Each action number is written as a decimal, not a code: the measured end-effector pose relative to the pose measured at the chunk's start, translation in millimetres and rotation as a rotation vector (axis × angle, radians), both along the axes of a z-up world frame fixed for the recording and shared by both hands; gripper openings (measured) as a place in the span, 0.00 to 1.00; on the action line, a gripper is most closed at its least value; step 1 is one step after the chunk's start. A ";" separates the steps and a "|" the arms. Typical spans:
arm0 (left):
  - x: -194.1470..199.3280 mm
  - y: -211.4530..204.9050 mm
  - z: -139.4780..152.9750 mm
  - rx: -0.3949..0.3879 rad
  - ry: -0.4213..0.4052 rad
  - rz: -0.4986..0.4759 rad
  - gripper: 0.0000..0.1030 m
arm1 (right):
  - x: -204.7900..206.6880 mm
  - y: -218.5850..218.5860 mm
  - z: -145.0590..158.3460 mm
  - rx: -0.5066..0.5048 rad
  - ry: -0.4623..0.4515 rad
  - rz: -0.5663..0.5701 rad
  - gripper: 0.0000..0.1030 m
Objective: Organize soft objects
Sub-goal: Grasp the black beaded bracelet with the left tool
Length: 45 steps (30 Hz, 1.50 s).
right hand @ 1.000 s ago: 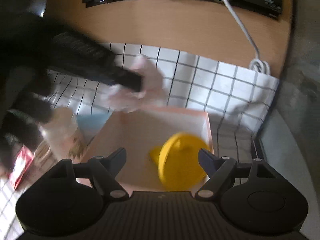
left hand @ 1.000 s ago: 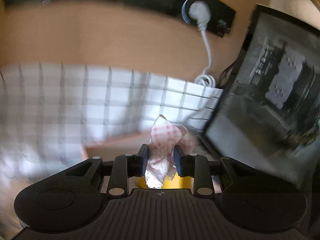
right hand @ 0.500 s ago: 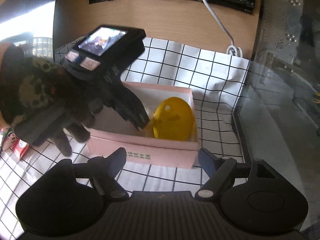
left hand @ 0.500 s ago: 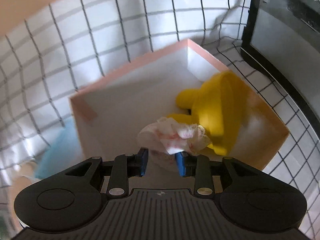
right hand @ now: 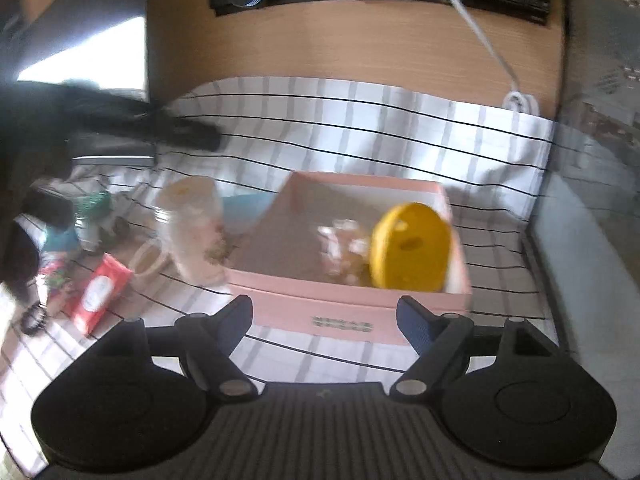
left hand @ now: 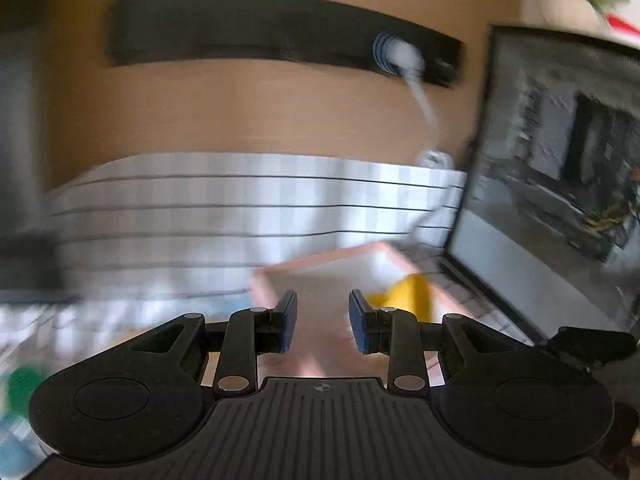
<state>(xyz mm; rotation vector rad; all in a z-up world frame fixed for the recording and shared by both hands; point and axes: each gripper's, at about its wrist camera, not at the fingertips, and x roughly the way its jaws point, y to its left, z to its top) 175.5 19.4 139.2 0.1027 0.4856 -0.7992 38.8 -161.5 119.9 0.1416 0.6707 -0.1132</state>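
Left gripper: we hold its jaws apart, empty.
Right gripper: ours gapes wide, empty.
Pink-checked cloth: inside the pink box, touching the yellow toy.

pink box, yellow toy, white black-gridded cloth.

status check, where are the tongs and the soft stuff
Left tongs open, empty. Right tongs open, empty, short of pink box. Pink cloth in box beside yellow toy. Nothing blocking.
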 end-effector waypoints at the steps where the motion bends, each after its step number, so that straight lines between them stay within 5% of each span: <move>1: -2.0 18.8 -1.4 0.003 0.018 0.053 0.32 | 3.4 3.6 -0.3 0.011 -0.002 0.017 0.77; 5: -13.2 124.1 -18.4 -0.011 0.108 0.345 0.30 | 16.0 29.5 -5.6 0.040 0.013 0.103 0.77; 9: -33.5 233.1 -38.6 -0.123 0.239 0.679 0.29 | 29.9 62.3 -16.6 0.062 0.056 0.195 0.77; 12: -45.9 275.0 -61.4 -0.163 0.358 0.776 0.29 | 40.5 87.9 -25.7 0.065 0.097 0.267 0.77; 26: -21.5 245.1 -112.9 0.147 0.352 0.582 0.29 | 43.3 156.1 -27.8 0.001 0.143 0.412 0.77; 35: -6.9 232.0 -122.7 0.186 0.354 0.440 0.30 | 46.3 152.3 -40.1 0.008 0.183 0.338 0.77; 42: -8.2 246.1 -124.1 0.124 0.386 0.411 0.30 | 65.8 166.5 -46.3 0.036 0.202 0.280 0.77; 45: -6.4 249.2 -124.4 0.142 0.377 0.428 0.13 | 80.5 178.2 -44.5 0.066 0.200 0.248 0.77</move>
